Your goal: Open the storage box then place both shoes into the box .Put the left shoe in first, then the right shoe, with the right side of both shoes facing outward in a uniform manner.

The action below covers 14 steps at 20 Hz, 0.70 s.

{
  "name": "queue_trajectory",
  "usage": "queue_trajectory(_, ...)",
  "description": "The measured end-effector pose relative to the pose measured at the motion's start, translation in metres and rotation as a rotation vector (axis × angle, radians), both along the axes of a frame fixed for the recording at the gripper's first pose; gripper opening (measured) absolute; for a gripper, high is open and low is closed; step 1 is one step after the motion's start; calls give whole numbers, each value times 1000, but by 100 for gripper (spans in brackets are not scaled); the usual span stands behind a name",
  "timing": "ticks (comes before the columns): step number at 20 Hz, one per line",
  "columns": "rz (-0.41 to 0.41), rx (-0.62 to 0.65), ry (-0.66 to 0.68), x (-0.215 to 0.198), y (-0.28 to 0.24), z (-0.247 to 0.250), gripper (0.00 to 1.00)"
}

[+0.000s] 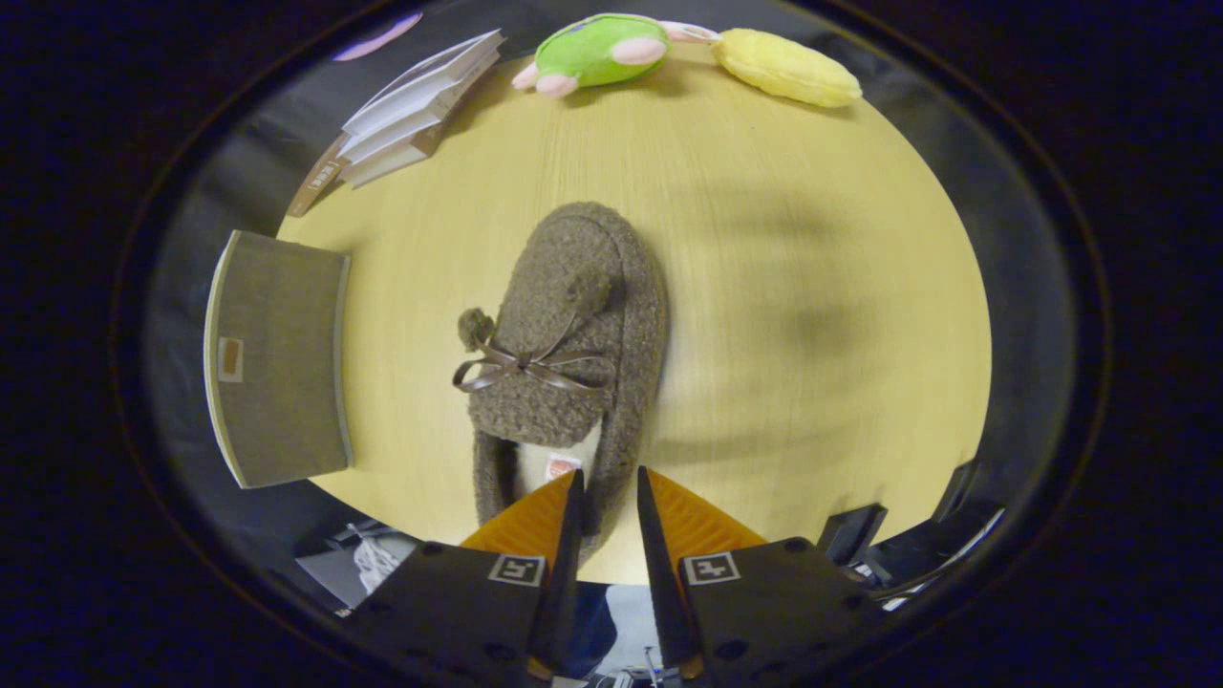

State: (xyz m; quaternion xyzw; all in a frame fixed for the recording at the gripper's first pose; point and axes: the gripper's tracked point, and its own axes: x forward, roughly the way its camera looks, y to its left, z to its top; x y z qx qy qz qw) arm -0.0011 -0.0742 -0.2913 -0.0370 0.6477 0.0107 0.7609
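A round pale-wood table [822, 287] fills the scene; on it, just ahead of the gripper [609, 485], lies a brown fuzzy slipper [573, 334] with a ribbon bow, toe pointing away; its heel end reaches the fingers, the left finger overlapping the heel opening, the right finger outside the heel wall, a narrow gap between them; whether they press the heel rim is hard to tell; well off to the left sits the grey fabric storage box [277, 358], lid on, overhanging the table edge; far beyond, a stack of books [411, 110], a green plush toy [597, 50] and a yellow plush [788, 67], all partly cut off.
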Motion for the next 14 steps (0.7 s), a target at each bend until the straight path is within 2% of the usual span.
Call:
queue_trajectory(1, 1, -15, 3, 0, -1, -2, 40)
queue_trajectory(3, 15, -34, 9, 0, -1, -6, 31)
queue_trajectory(7, -13, -21, 29, -2, 3, -6, 11)
queue_trajectory(10, -35, 6, 22, -2, 4, 0, 11)
queue_trajectory(14, -15, 32, -10, 0, 5, -5, 4)
